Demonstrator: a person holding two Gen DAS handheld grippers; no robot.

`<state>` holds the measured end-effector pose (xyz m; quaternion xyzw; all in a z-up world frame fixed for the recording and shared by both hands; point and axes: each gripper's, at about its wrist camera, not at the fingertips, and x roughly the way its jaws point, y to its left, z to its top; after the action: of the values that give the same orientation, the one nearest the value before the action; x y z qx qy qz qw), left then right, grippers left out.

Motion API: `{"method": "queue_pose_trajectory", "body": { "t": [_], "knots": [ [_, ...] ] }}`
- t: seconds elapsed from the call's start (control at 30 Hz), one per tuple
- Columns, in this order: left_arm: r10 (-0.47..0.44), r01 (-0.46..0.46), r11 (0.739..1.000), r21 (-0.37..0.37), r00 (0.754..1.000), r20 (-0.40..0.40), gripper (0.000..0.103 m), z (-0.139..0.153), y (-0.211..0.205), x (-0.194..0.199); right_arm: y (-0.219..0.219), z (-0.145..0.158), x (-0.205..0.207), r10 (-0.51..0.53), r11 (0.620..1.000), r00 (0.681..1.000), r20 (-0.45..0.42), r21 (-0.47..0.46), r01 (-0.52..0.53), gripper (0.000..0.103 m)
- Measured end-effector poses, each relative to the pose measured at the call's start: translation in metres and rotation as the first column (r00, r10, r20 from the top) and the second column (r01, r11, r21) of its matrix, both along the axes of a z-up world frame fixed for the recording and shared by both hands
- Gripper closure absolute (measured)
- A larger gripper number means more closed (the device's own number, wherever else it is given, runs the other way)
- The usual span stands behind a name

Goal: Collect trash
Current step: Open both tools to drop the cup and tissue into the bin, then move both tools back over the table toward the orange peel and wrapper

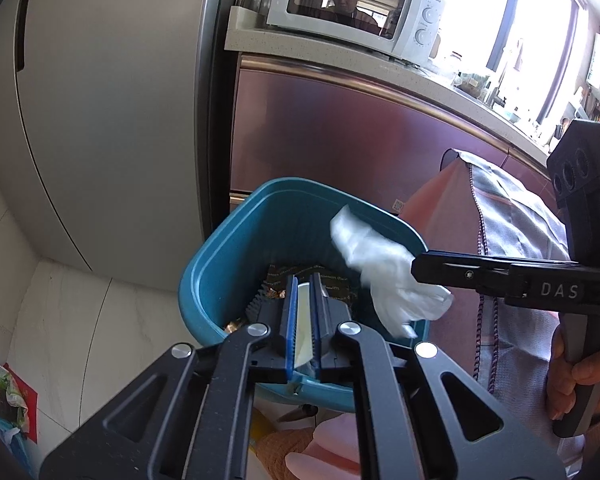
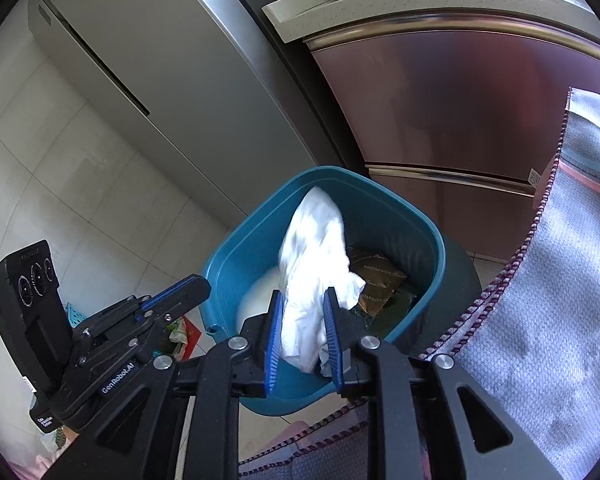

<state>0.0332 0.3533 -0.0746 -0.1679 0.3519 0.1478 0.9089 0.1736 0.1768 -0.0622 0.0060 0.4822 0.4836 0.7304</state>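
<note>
Kitchen, tissue (image 2: 314, 264) between right hand-held gripper (image 2: 300, 312)

Inventory by count:
- teal trash bin (image 2: 400, 216): one
- crumpled white tissue (image 2: 316, 252): one
- brown printed wrappers (image 2: 380, 280) in the bin: at least two
- tongs: two, left tongs (image 1: 305, 300) and right tongs (image 2: 302, 312)
- microwave (image 1: 352, 8) on the desk (image 1: 380, 60): one
- refrigerator (image 1: 100, 100): one
</note>
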Motion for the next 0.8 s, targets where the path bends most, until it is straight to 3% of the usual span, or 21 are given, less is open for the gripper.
{"method": "queue_pose_trajectory", "body": {
  "t": [0.2,0.3,0.5,0.57,0.8],
  "knots": [
    [-0.002,0.002,1.000,-0.007,1.000,0.008,0.092,-0.001,-0.005,-0.001,-0.008,0.003,-0.002,-0.009,1.000,1.000,0.000,0.021,0.009,0.078],
    [-0.008,0.008,1.000,-0.006,0.999,0.034,0.085,0.004,-0.010,-0.004,-0.018,0.007,-0.004,-0.018,0.999,1.000,0.010,0.037,0.018,0.070],
    [-0.069,0.068,0.998,0.012,0.991,0.118,0.069,0.028,-0.030,-0.016,-0.056,0.031,-0.023,-0.028,0.996,0.997,0.077,0.090,0.021,0.066],
    [-0.110,0.108,0.994,0.022,0.983,0.149,0.060,0.038,-0.044,-0.018,-0.076,0.043,-0.032,-0.038,0.994,0.992,0.120,0.108,0.025,0.061],
    [-0.312,0.305,0.950,0.066,0.923,0.227,0.047,0.066,-0.108,-0.010,-0.172,0.062,-0.061,-0.152,0.984,0.964,0.220,0.129,0.126,0.054]
  ]
}}
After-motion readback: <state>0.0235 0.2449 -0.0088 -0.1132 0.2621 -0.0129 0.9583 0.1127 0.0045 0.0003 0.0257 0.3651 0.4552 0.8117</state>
